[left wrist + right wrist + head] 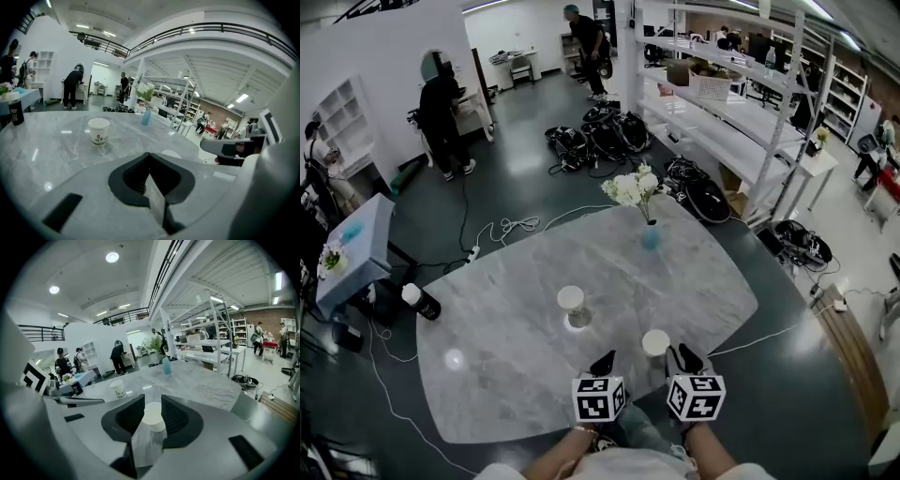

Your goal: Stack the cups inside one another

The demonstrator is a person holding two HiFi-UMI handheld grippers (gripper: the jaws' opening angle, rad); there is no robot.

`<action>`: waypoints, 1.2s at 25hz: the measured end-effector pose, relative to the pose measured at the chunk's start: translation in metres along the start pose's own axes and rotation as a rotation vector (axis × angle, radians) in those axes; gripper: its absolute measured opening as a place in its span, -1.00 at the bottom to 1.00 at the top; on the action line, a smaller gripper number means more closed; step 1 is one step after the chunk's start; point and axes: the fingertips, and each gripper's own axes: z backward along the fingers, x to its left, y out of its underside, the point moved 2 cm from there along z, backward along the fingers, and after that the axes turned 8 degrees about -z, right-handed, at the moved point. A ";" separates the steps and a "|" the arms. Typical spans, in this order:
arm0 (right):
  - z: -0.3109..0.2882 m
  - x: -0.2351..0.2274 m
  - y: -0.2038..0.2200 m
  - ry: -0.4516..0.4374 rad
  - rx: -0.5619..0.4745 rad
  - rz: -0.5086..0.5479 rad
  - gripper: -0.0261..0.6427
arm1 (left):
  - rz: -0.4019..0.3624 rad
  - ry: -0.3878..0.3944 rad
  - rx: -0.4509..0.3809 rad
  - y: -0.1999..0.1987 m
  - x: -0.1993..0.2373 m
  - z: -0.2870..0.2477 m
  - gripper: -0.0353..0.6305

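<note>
Cup one (655, 343) stands upright near the front edge of the table (487, 375), just at the tips of my right tongs (686, 357), jaws parted, gripping nothing. My left tongs (605, 362), clenched empty, sit alongside; the second cup (571, 302) waits mid-table.

Table (506, 394): left-near corner and right side bare, free passage. Obstacles: cup (571, 301) at centre, second cup (655, 342) by near edge, vase (650, 236) at far edge, bottle (421, 301) at left edge.
</note>
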 end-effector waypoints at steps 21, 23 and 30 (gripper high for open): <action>-0.019 -0.013 0.058 -0.031 0.172 -0.012 -0.47 | 0.026 0.009 0.114 0.039 -0.010 -0.026 -0.91; -0.022 -0.014 0.063 -0.035 0.186 -0.009 -0.45 | 0.023 0.009 0.121 0.042 -0.010 -0.028 -0.91; -0.037 -0.020 0.075 -0.041 0.218 -0.009 -0.36 | 0.021 0.011 0.155 0.053 -0.009 -0.037 -0.91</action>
